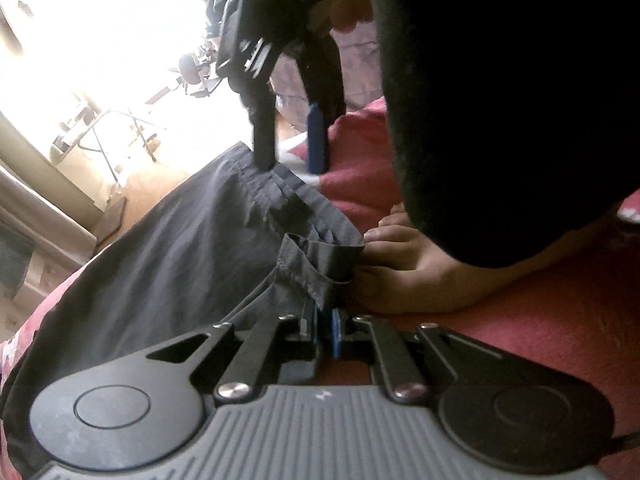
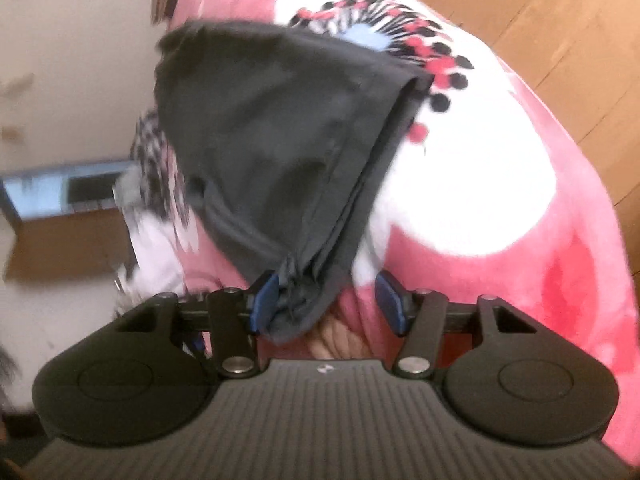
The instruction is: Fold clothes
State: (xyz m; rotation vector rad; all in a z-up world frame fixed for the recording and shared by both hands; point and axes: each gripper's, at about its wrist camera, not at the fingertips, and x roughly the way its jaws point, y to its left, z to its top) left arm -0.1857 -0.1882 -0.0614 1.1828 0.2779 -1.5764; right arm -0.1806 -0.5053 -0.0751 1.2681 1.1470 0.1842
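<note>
Looks like both grippers are working one edge of the grey garment (image 1: 172, 264) lying on the pink blanket (image 2: 500, 200): left gripper (image 1: 322, 330) pinching cloth at 6 o'clock, right gripper (image 2: 326, 304) spread, cloth against one pad, probably letting go.

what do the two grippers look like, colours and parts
Both match: the left gripper and right gripper have a grey ribbed body with a small white mark, two round black discs at the sides, black linkage bars with silver pivot screws, and black fingers faced with blue pads. No sleeves show; a dark cable leaves the left one's lower right.
</note>
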